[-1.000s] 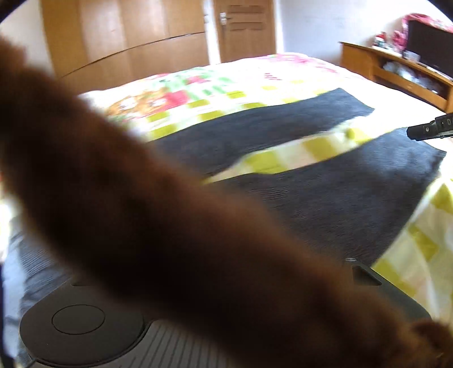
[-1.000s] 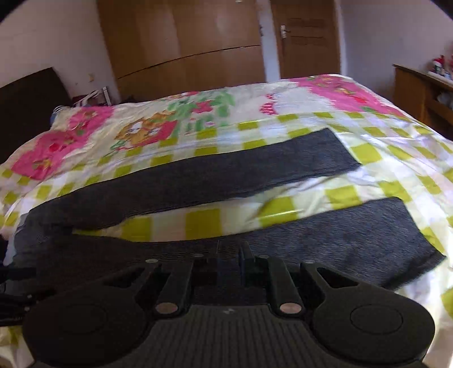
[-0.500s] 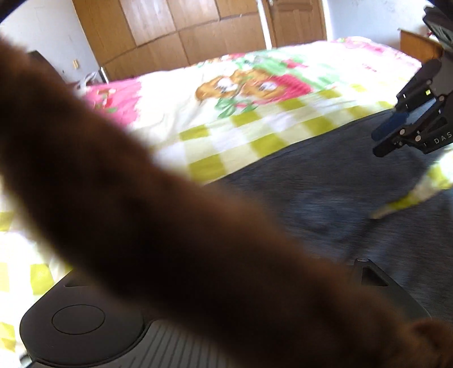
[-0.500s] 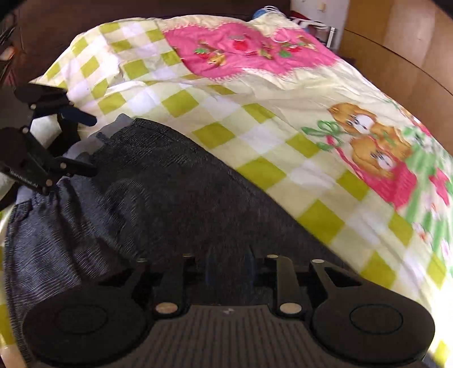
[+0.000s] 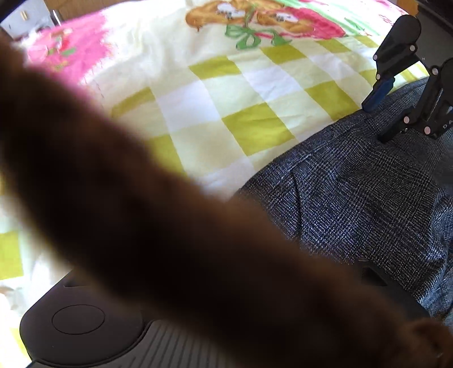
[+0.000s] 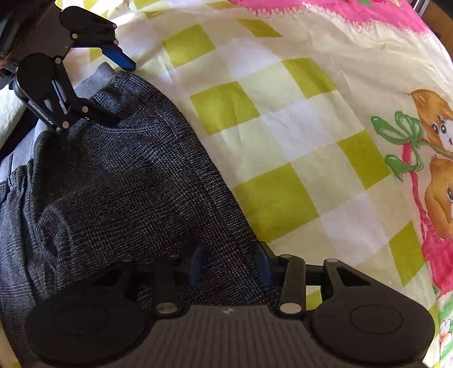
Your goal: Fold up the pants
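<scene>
The dark grey woven pants [image 6: 119, 181] lie bunched on the checked bedspread [image 6: 283, 119]; they also show in the left wrist view [image 5: 368, 203]. My right gripper [image 6: 229, 263] is open, its blue-padded fingers [image 6: 262, 260] spread apart with pants fabric draped between them; it also shows at the right of the left wrist view [image 5: 379, 116], fingers apart over the cloth. My left gripper [image 6: 113, 90] shows at the top left of the right wrist view, open, one blue finger [image 6: 119, 58] off the cloth and one finger on the waistband end. In its own view a blurred brown sleeve [image 5: 141, 212] hides its fingers.
The bedspread has yellow-green and white checks, pink patches [image 6: 339, 14] and cartoon bears [image 6: 436, 136]. A pale grey waistband lining [image 6: 93, 82] shows at the pants' top edge. The bed edge lies at the far left of the right wrist view.
Both grippers have swung toward the waist end and come lower over the pants. The right gripper, shut before, has opened with cloth lying between its fingers.
</scene>
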